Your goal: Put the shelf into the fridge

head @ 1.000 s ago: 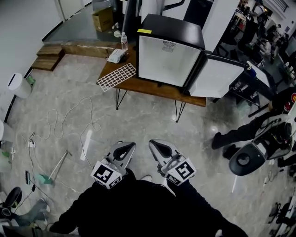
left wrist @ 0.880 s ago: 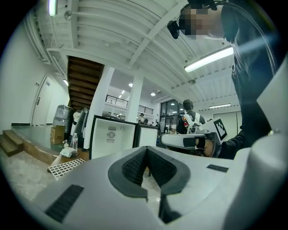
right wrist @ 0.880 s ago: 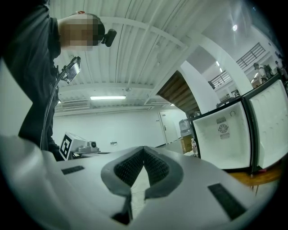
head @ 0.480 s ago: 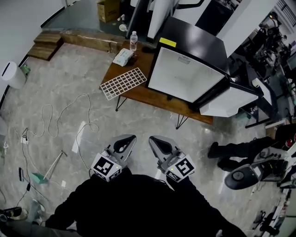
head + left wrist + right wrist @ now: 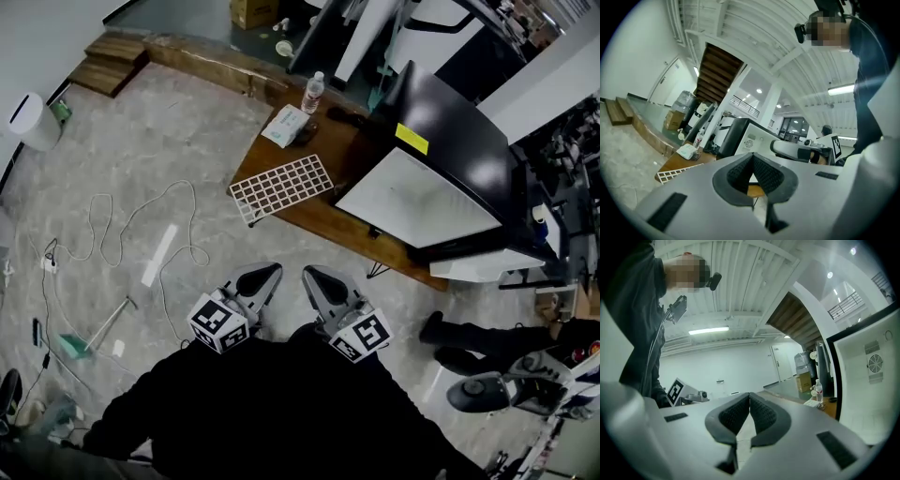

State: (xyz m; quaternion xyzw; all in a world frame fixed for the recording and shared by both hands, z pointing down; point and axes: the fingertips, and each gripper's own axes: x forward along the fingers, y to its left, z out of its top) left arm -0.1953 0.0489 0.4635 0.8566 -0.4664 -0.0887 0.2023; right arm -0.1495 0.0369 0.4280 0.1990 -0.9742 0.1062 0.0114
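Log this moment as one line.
left gripper: shut, empty | right gripper: shut, empty | fridge: open | shelf: flat on table, untouched

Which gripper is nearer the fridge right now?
Right. The right gripper hangs below-left of the fridge in the head view, apart from it; the left gripper is farther to the left. Both pairs of jaws are shut and empty.

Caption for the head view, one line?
Left gripper and right gripper shut, empty; wire shelf lies on the table beside the open fridge.
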